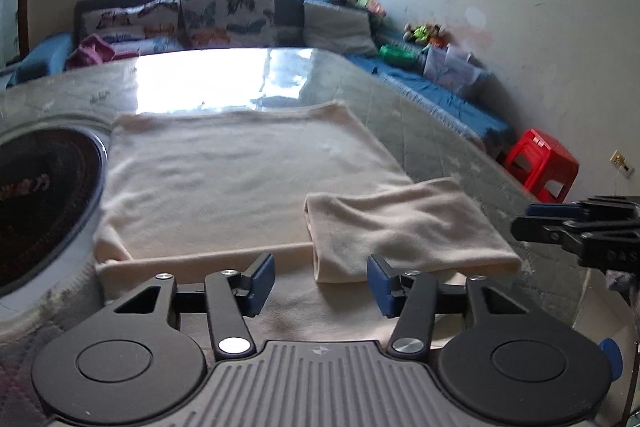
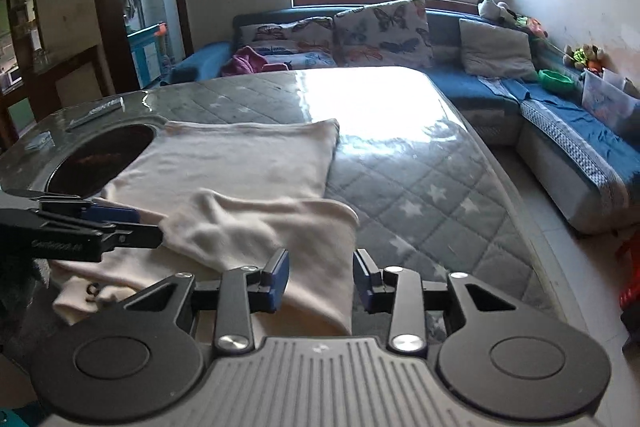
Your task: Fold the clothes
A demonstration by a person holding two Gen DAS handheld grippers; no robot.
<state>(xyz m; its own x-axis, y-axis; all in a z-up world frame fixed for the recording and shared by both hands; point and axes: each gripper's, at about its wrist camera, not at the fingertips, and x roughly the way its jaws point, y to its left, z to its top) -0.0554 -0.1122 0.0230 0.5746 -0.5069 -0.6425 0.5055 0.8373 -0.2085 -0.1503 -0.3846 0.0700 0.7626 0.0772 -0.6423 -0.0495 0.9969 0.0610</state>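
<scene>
A cream sweater (image 1: pixel 240 171) lies flat on the table, with one sleeve (image 1: pixel 408 227) folded across its near right part. My left gripper (image 1: pixel 322 277) hovers open over the sweater's near edge; the sleeve's end lies just ahead between the blue pads (image 1: pixel 260 279), which do not press on it. In the right wrist view, the sweater (image 2: pixel 240 163) and the rumpled sleeve (image 2: pixel 256 227) lie ahead and to the left. My right gripper (image 2: pixel 320 277) is open over the sweater's right edge, with nothing held. The right gripper (image 1: pixel 532 223) enters the left view from the right; the left gripper (image 2: pixel 140 227) reaches the sleeve from the left.
The table (image 2: pixel 420 195) has a shiny grey quilted cover with stars. A round dark inset (image 1: pixel 36 195) sits left of the sweater, a remote (image 2: pixel 100 111) beyond it. A blue sofa (image 2: pixel 560 115) with butterfly pillows (image 2: pixel 380 31) wraps the far and right sides. A red stool (image 1: pixel 540 167) stands on the floor.
</scene>
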